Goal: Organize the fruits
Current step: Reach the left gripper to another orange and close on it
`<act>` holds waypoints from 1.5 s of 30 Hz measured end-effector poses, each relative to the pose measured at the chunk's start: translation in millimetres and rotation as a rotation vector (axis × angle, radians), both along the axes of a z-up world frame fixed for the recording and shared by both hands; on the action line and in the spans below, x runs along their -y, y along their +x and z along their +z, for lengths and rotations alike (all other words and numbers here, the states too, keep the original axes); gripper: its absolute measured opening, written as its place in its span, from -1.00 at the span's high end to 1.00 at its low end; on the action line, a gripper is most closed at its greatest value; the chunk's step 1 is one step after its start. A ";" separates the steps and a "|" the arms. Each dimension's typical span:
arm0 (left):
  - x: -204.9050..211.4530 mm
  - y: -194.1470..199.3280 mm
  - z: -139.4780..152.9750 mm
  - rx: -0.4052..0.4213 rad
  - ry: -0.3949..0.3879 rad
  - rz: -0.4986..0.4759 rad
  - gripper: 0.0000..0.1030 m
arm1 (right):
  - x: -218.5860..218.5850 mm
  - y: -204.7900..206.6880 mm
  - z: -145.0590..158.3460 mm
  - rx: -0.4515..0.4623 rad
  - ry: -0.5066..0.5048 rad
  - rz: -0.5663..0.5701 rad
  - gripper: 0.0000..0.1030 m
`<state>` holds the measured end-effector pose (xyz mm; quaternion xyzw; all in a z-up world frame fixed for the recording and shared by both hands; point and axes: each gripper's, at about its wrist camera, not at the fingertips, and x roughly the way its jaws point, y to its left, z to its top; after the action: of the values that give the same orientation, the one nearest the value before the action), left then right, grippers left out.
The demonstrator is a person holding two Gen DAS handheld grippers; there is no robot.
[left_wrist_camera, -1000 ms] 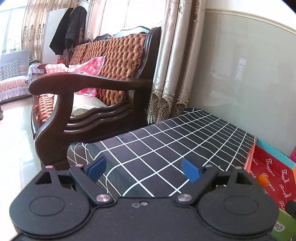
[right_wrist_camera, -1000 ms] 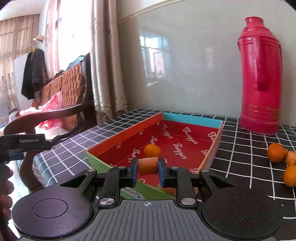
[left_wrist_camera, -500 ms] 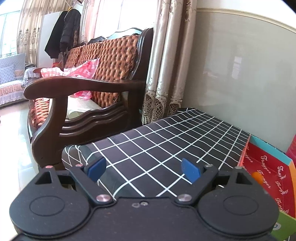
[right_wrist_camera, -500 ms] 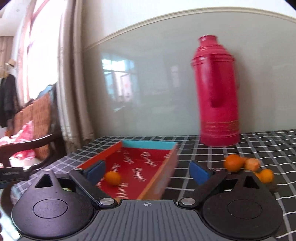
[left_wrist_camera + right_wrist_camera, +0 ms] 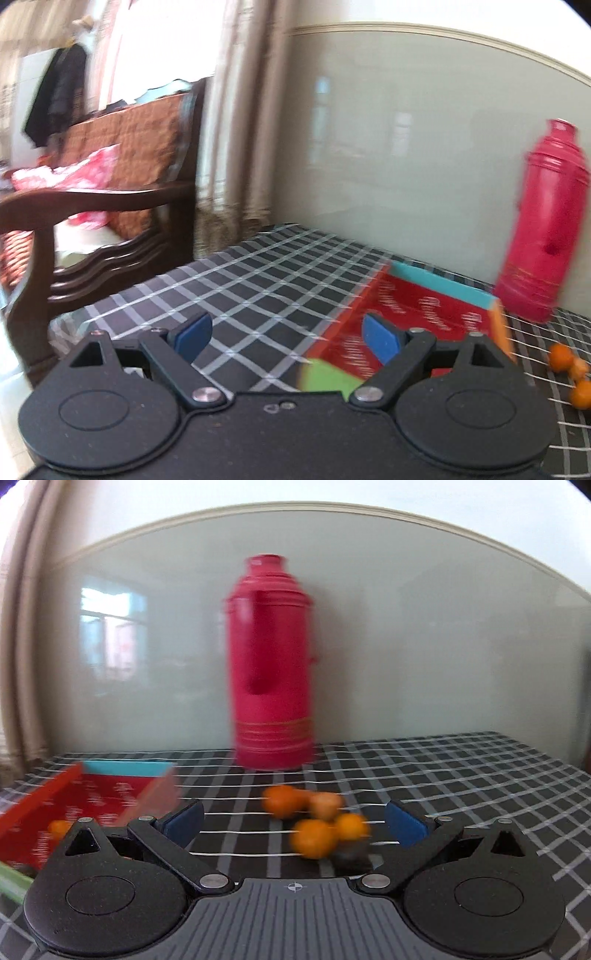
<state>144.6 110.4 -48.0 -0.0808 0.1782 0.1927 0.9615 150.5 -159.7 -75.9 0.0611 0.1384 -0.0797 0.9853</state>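
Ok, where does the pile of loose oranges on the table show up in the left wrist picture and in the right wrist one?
Left wrist: the pile of oranges sits at the far right edge, on the checked cloth, right of the red tray.
Right wrist: the pile of oranges lies at centre, ahead of the open right gripper.
Shared landmark: the red thermos, standing behind the fruit in both.

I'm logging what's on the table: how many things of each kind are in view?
Oranges loose on the cloth: 4, though blur may hide more
Oranges in the tray: 1
Tray: 1
Thermos: 1
Total: 7
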 end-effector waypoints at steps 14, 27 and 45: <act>126.4 22.4 -17.2 0.000 0.116 -0.368 -0.60 | 86.2 -29.9 -3.6 -0.044 -0.002 -0.366 -1.00; 196.9 56.8 -40.8 -0.083 0.080 -0.560 -0.42 | 134.4 -47.8 -8.1 -0.069 -0.001 -0.484 -1.00; 242.4 112.5 -61.2 -0.174 -0.057 -0.720 0.09 | 158.6 -58.0 -11.4 -0.075 0.028 -0.509 -1.00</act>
<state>257.1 -132.0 -109.1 -0.0231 0.2814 -0.1569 0.9464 92.5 -318.2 -87.3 0.1046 0.1560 -0.3256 0.9266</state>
